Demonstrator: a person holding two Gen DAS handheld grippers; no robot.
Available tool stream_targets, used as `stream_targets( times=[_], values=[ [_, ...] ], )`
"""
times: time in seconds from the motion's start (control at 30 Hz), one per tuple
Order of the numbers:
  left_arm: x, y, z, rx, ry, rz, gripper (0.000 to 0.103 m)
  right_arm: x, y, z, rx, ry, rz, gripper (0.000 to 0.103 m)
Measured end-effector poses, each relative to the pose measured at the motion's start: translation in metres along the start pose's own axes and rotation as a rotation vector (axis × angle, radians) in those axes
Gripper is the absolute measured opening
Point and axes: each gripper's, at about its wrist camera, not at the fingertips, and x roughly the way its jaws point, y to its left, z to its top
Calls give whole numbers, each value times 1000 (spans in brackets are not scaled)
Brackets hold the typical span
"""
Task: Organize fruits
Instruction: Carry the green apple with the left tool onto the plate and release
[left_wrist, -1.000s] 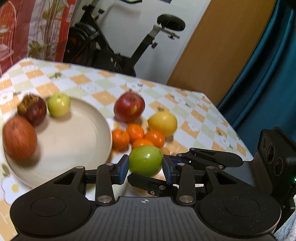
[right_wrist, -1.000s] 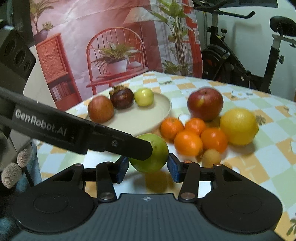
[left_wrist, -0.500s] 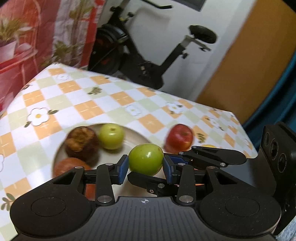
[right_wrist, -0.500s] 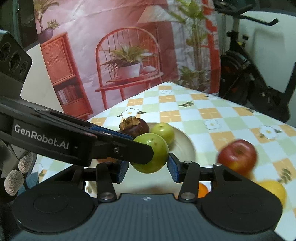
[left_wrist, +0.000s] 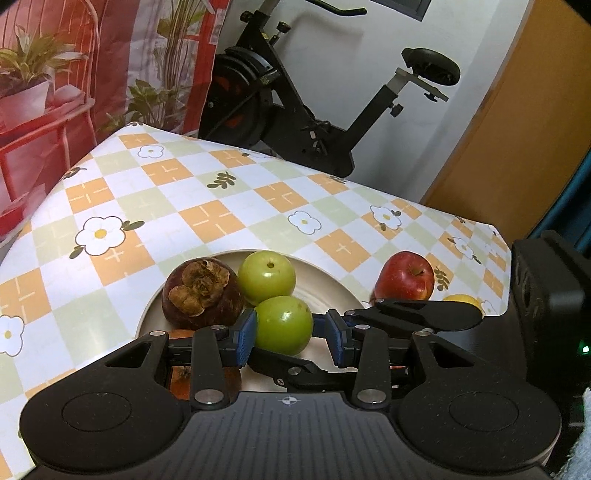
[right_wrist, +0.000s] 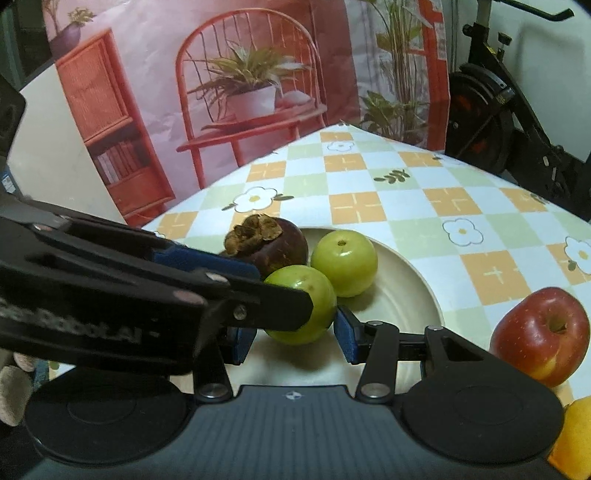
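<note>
Both grippers meet on one green fruit (left_wrist: 284, 326) over the near part of the plate (left_wrist: 325, 273).

Left gripper (left_wrist: 290, 334): the fruit sits between its blue pads. The left-hand pad lies against the skin. At the other pad a thin strip of plate shows through, so I cannot tell whether this gripper is really clamping or only flanking the fruit.

Right gripper (right_wrist: 291, 334): clenched on the same green fruit (right_wrist: 314, 291). Its right-hand pad presses the fruit's edge. Its other pad is partly hidden behind the left gripper's finger, which crosses in front of the fruit in the right wrist view.

I cannot tell whether the fruit rests on the plate or hangs just above it. A shadow lies on the plate (right_wrist: 406, 295) right under it.

On the plate, just behind the gripped fruit:
- a dark purple fruit (left_wrist: 201, 291) with a dry brown cap
- a second green fruit (left_wrist: 266, 277), touching or almost touching the purple one

A reddish fruit (left_wrist: 177, 384) is mostly hidden under the left gripper's body.

Off the plate, on the checked tablecloth (left_wrist: 221, 206):
- a red apple (left_wrist: 404, 277), just beside the rim
- a yellow fruit (left_wrist: 461, 299), partly hidden behind the right gripper's finger

An exercise bike (left_wrist: 295, 110) stands beyond the table.
</note>
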Motion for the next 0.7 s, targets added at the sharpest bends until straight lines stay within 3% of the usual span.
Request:
stream_targets(
  times=[0.37,0.53,0.7],
  values=[
    [-5,8,0,-49,-19,28,41,8,5,4,-11,3,-29,50],
    [-17,2,2,-50,-48,50,41,-7,3,3,-6,-25,-29,63],
    [-31,-10,5,-37,-85,77,42,-46,-10,-3,52,-100,-16,77]
  ],
)
